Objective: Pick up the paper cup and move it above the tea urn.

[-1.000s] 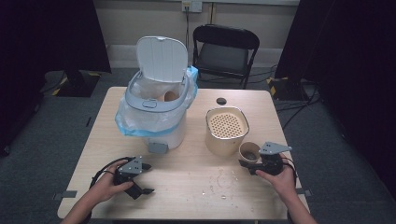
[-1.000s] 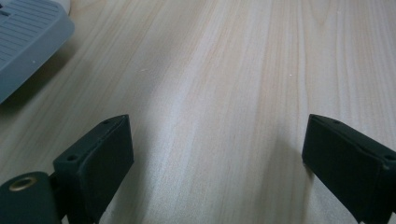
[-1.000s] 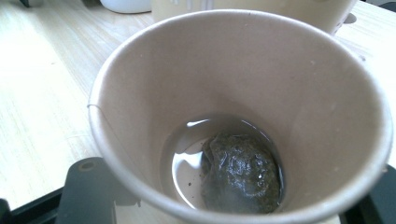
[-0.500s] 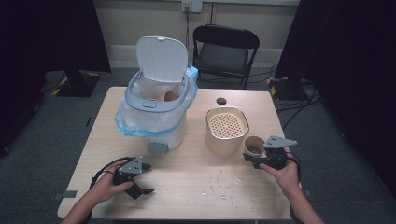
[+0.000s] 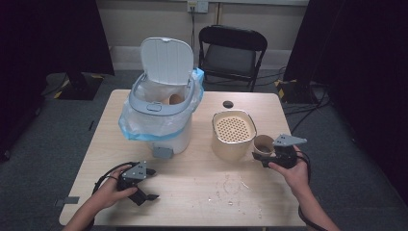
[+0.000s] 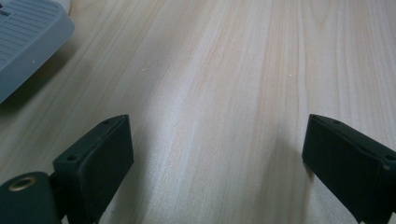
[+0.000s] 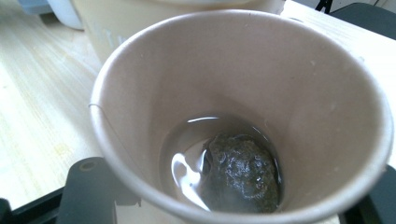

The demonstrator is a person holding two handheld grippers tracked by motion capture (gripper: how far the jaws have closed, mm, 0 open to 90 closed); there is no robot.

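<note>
The paper cup (image 7: pixel 243 116) sits clamped between the jaws of the right gripper (image 5: pixel 269 156), near the right edge of the table (image 5: pixel 202 192) and just beside the cream strainer container (image 5: pixel 234 135). It holds a shallow pool of liquid and a dark, soaked tea bag (image 7: pixel 240 170) lying at the bottom.

Step in hand, as judged: carry the cup to the strainer container and tip the contents onto its perforated top.

- Keep the cup upright during travel; the liquid is low, but a tilt toward the rim would spill it on the table.
- Hold the grip as it is. The paper wall is soft, and more squeeze would likely buckle it.
- Raise the cup above the strainer rim before moving across. From the high view it is hard to tell whether the cup base is clear of the table.
- Pour slowly over the middle of the holes, so the tea bag lands on the mesh and not over the side.

The left gripper (image 5: pixel 139 183) rests near the front left corner of the table, jaws wide apart with nothing between them (bare wood shows between them in the left gripper view).

Open room: the front middle of the table is free apart from a few crumbs. The lined bin (image 5: pixel 161 115), lid up, occupies the rear left; a small dark disc (image 5: pixel 228 104) lies near the rear edge. The right edge is close to the right hand, so movement should go inward.
</note>
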